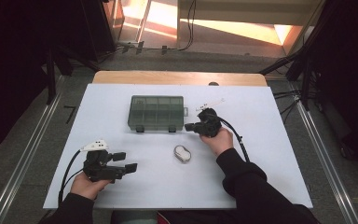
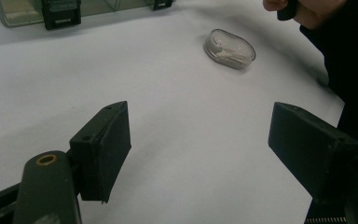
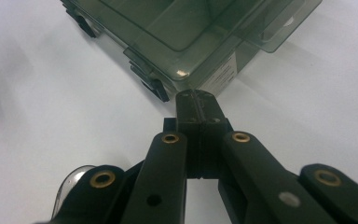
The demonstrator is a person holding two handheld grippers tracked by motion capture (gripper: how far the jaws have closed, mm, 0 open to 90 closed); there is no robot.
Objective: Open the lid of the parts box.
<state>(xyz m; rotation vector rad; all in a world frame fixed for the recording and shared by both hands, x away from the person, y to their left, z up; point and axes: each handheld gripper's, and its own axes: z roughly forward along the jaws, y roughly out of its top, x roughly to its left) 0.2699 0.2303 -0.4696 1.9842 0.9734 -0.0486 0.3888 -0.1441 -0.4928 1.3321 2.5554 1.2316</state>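
Left gripper (image 1: 129, 162): nearest the person, low over the white table (image 1: 270, 154) at the front left, jaws standing wide with nothing between them; it points toward the middle of the table.
Small case (image 1: 182, 153): a clear oval case with something pale inside, lying on the table between the two grippers, apart from both.
Right gripper (image 1: 189, 126): held farther out, hand (image 1: 219, 139) wrapped round its body, tips aimed left at the near right corner of the box; jaws pressed together, empty.
Compartment box (image 1: 156, 112): smoky see-through organiser, lid down, two dark latches on its near edge.
Step in hand: the closed tips seem to be lining up on the right-hand latch (image 3: 154, 86), probably to flick it open.
Next move: a short, level nudge forward, tips kept low, so the box does not slide.
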